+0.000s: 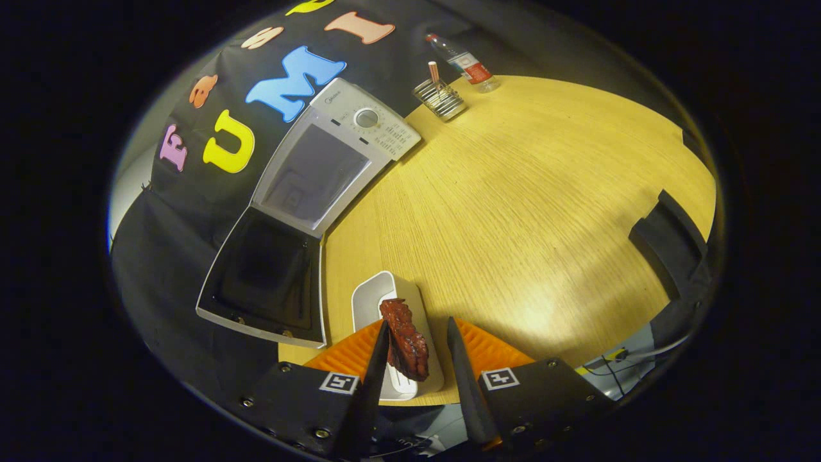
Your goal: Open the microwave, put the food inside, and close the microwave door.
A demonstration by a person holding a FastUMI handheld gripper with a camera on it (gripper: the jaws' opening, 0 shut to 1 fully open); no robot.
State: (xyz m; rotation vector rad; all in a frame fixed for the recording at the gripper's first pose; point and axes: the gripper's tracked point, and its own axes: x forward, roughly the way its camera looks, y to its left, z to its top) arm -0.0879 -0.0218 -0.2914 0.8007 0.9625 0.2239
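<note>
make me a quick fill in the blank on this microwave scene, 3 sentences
1. The microwave door is ____.
2. The piece of meat rests on a white ____, between the fingers of the claw.
3. The wire holder stands beside a plastic ____ at the table's far side.

Missing words: open; tray; bottle

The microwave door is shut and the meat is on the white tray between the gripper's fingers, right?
Not quite. In the gripper view the microwave has its door swung wide open, not shut. The rest holds: the meat lies on the white tray, between the fingers of the open gripper, which don't both press on it.
</note>
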